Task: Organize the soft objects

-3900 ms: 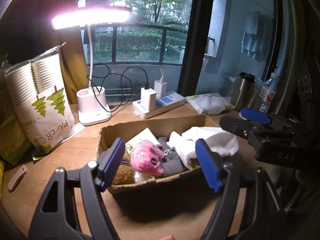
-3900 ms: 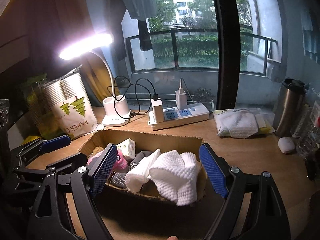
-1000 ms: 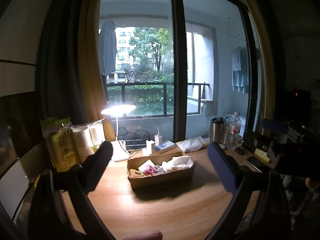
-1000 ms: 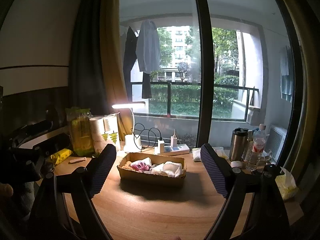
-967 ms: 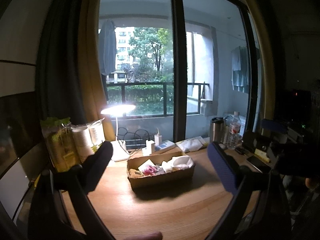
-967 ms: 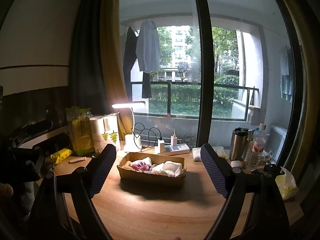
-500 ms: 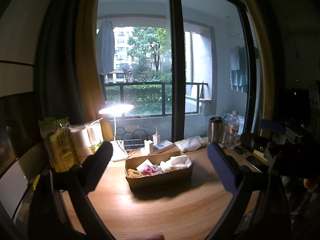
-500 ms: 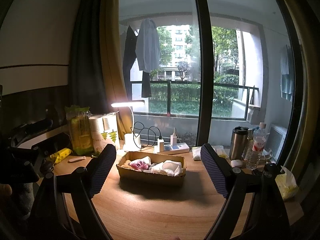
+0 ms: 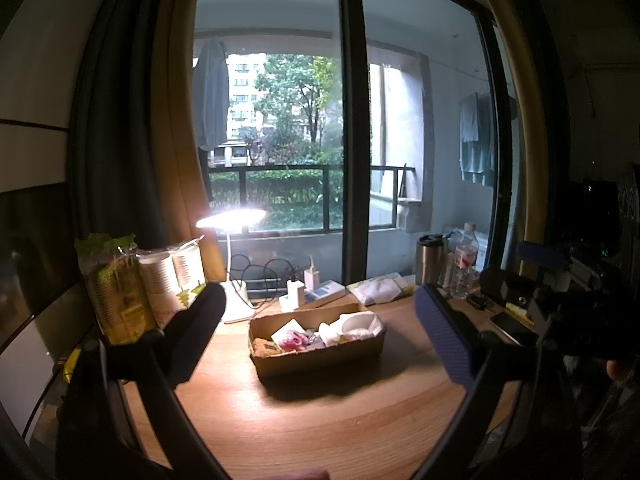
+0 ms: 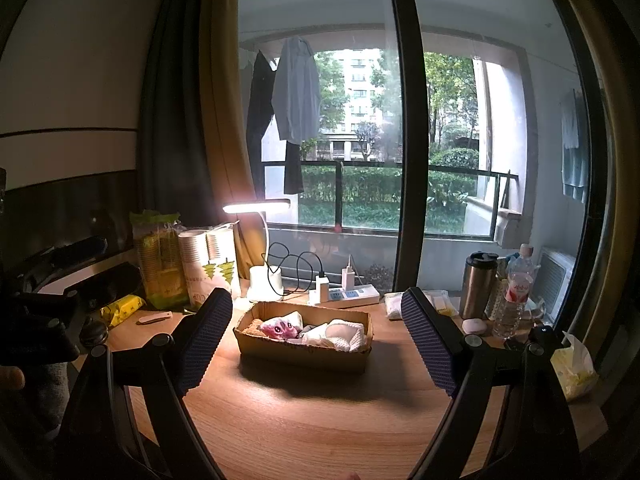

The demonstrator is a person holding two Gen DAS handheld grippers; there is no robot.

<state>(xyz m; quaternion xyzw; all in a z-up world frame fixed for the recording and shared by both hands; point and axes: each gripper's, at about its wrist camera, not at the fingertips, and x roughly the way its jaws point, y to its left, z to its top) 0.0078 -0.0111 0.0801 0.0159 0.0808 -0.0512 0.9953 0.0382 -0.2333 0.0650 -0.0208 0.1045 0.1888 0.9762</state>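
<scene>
Both tools, left tool and right tool, were wide, empty, well back from the box mid-counter holding the soft items; sorting looked finished, next likely only a check.

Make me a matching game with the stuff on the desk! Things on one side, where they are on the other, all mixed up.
Things:
1. pink plush toy
2. desk lamp
3. steel tumbler
4. white towel

Places:
A. lit, behind the cardboard box
B. right part of the box
C. left part of the box
D. standing at the desk's right, by the water bottle

Pairs: 1-C, 2-A, 3-D, 4-B
</scene>
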